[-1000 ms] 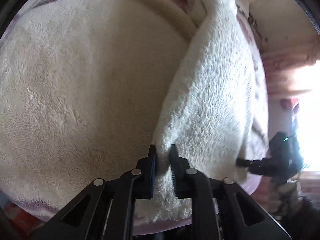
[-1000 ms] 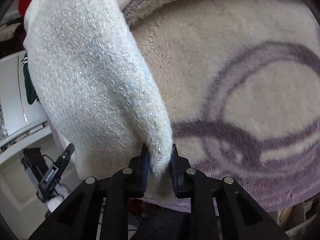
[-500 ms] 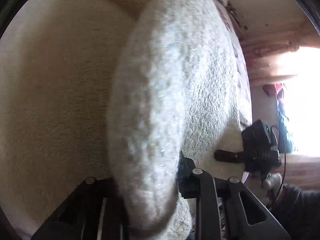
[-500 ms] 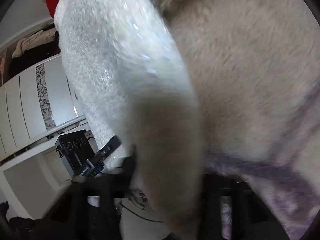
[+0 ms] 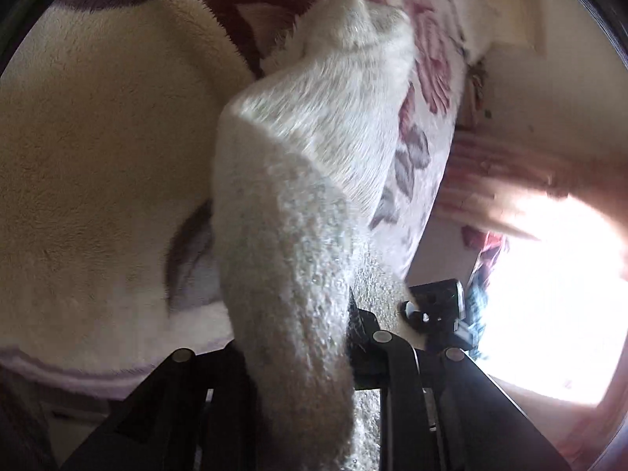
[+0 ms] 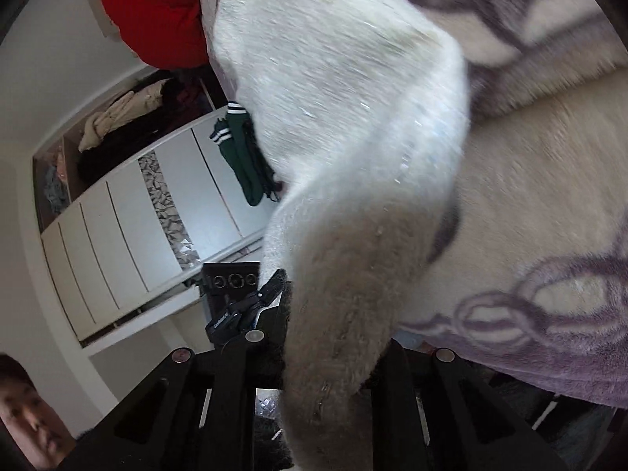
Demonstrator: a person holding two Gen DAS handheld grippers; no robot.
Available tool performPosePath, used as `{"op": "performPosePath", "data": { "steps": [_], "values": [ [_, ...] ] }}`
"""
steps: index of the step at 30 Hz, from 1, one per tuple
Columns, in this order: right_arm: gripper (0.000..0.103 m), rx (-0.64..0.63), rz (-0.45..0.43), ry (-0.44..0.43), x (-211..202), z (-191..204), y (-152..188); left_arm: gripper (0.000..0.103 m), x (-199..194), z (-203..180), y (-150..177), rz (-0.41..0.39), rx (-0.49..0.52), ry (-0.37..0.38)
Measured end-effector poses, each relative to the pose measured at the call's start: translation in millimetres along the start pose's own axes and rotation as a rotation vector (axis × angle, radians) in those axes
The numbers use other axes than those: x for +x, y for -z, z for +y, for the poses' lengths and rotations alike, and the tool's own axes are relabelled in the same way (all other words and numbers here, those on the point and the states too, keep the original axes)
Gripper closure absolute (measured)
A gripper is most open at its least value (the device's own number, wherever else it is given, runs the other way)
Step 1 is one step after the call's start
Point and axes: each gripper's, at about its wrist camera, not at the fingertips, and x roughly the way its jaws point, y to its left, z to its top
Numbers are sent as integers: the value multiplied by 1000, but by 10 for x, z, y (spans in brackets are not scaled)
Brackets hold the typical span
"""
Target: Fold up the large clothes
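A fluffy white garment (image 5: 314, 149) hangs lifted over the bed, its far end still resting on the blanket. My left gripper (image 5: 298, 325) is shut on one near edge of it; the cloth drapes over and hides the fingertips. My right gripper (image 6: 333, 337) is shut on the other near edge of the same white garment (image 6: 345, 117), which also covers its fingertips. The right gripper also shows in the left wrist view (image 5: 435, 310), just right of the cloth.
A cream and purple patterned blanket (image 5: 98, 157) covers the bed (image 6: 549, 196). A red item (image 6: 157, 11) lies at the bed's far end. A white wardrobe (image 6: 129, 235) with a hanging green garment (image 6: 239, 157) stands to the left. A bright window (image 5: 549, 294) is to the right.
Both grippers have lifted the garment's near edge off the blanket and raised it; the cloth now folds over and drapes across the fingers. Both views have tilted upward toward the room.
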Motion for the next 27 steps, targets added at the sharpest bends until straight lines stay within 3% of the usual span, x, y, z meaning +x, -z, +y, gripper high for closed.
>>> {"op": "performPosePath", "data": {
  "steps": [4, 9, 12, 14, 16, 21, 24, 27],
  "values": [
    [86, 37, -32, -47, -115, 321, -347, 86, 8, -290, -358, -16, -50, 17],
    [80, 176, -112, -136, -305, 613, -990, 81, 410, -755, -979, -28, -68, 94],
    [64, 220, -170, -167, -357, 711, -1334, 76, 554, -783, -1359, -34, -107, 167],
    [46, 223, -205, -199, -379, 811, -1559, 75, 700, -877, -1604, -37, -118, 200],
    [35, 208, -228, -211, -369, 932, -1720, 74, 770, -916, -1733, -40, -135, 234],
    [25, 122, -317, -253, -711, 1109, -1887, 61, 812, -867, -1847, -58, -156, 392],
    [25, 27, -375, -119, -987, 1181, -1866, 60, 744, -822, -1827, -60, -147, 407],
    [24, -72, -384, 76, -1150, 1202, -1833, 57, 699, -720, -1770, -71, -197, 490]
  ]
}}
